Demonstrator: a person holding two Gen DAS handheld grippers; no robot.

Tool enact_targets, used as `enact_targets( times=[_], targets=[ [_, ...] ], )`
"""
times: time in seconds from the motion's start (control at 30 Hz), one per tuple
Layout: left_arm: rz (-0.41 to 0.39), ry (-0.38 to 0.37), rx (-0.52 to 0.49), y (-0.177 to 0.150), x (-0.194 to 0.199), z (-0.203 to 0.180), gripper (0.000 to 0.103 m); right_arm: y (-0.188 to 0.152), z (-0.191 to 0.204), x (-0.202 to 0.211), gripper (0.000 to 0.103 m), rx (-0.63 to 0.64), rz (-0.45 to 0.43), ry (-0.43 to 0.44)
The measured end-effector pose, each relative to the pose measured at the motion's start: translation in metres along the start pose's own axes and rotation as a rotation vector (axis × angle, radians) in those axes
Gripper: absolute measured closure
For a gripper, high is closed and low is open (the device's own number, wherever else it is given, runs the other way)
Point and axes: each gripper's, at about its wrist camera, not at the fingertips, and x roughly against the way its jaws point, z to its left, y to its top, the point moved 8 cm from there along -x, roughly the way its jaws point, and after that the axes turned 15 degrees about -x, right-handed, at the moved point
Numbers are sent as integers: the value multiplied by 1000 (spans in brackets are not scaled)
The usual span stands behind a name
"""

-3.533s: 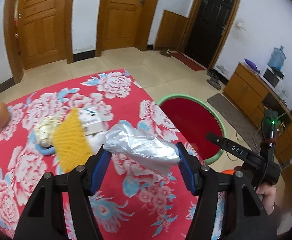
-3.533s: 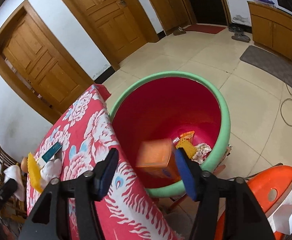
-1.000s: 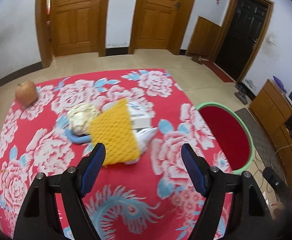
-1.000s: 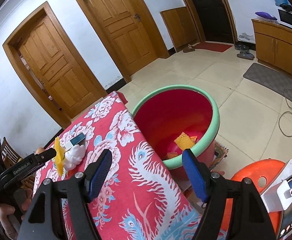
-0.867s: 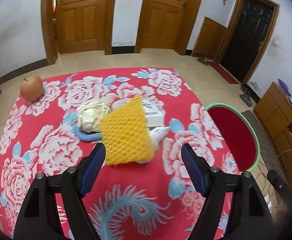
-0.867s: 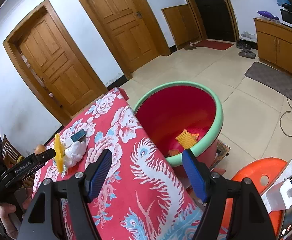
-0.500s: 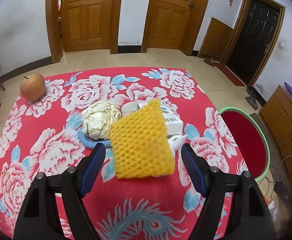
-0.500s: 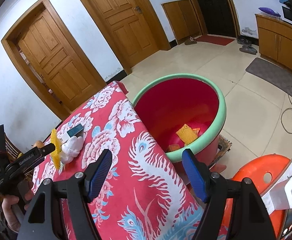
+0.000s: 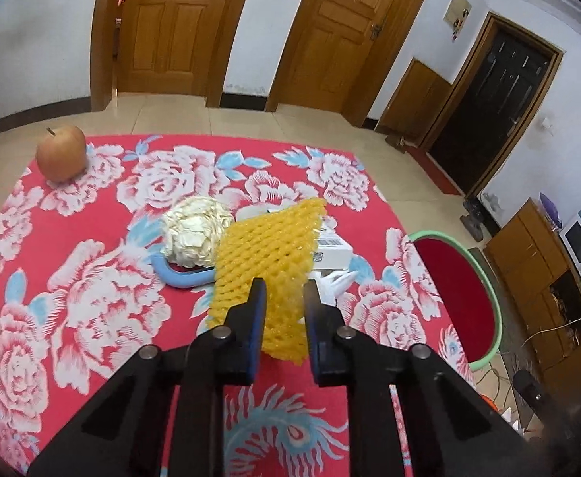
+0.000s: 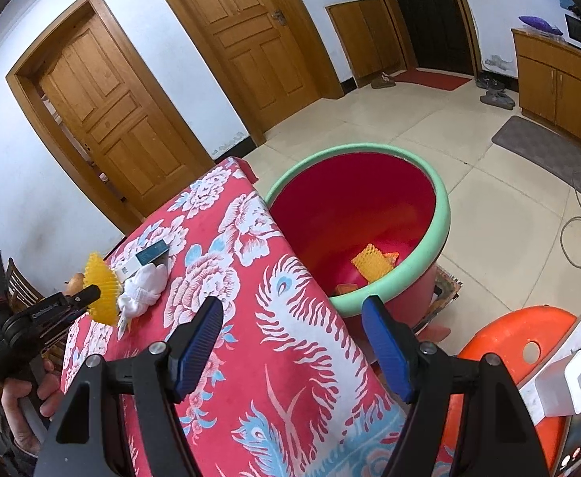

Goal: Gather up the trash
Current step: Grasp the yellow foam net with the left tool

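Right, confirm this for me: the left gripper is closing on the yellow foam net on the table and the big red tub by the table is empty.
Not empty. The right wrist view shows yellow and orange scraps lying in the red tub. The rest holds: the left gripper is closing on the yellow foam net.

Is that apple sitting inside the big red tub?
No, the apple rests on the flowered tablecloth, far from the red tub beside the table.

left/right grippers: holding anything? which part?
Left gripper jaws are closing on the yellow foam net, gripping its near lower edge. Right gripper is open, holding nothing.
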Motion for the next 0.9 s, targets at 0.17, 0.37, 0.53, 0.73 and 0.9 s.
enact_targets(
  times=[0.17, 0.37, 0.53, 0.73, 0.9],
  targets=[
    [-40, -8, 4, -2, 26, 0, 87, -3, 10, 17, 28, 28, -20, 19],
    [-55, 6, 15, -10, 51, 7, 87, -10, 30, 43, 28, 82, -41, 53],
    [-58, 31, 33, -23, 72, 21, 87, -19, 52, 63, 28, 122, -37, 96],
    [-86, 70, 55, -39, 95, 41, 87, -35, 82, 71, 28, 178, -4, 134],
    [-92, 69, 97, -51, 101, 60, 87, -54, 119, 65, 28, 235, 80, 187]
  ],
)
